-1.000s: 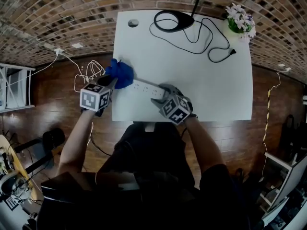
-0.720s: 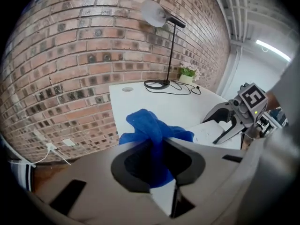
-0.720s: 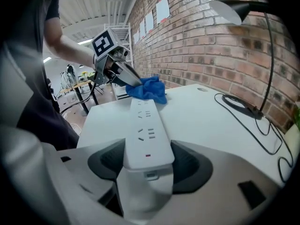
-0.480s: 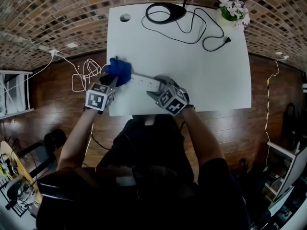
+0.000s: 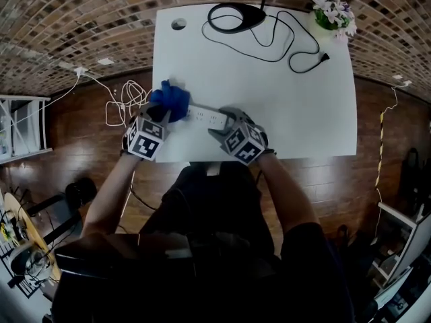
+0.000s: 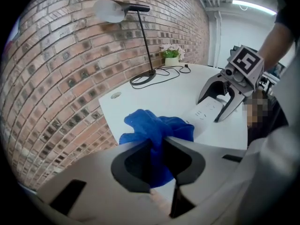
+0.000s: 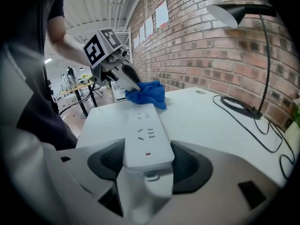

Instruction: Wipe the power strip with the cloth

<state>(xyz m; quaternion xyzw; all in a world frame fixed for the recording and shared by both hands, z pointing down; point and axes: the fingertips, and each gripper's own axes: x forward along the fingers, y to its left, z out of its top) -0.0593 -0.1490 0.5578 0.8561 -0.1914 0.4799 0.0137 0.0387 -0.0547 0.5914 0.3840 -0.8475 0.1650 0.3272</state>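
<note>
A white power strip (image 5: 205,117) lies near the front left of the white table (image 5: 283,106). My right gripper (image 5: 227,125) is shut on its right end; in the right gripper view the power strip (image 7: 146,135) runs out between the jaws. My left gripper (image 5: 161,115) is shut on a bunched blue cloth (image 5: 171,100) that rests on the strip's left end. In the left gripper view the cloth (image 6: 157,135) bulges out ahead of the jaws, with the strip (image 6: 204,114) and the right gripper (image 6: 227,97) beyond it.
A black desk lamp base (image 5: 234,15) and its black cable (image 5: 296,46) lie at the table's back. A small flower pot (image 5: 332,15) stands at the back right corner. White cables (image 5: 121,103) lie on the wooden floor to the left. A brick wall runs behind.
The cloth and my left gripper have shifted slightly right along the strip's left end. My right gripper holds the strip's right end as before.
</note>
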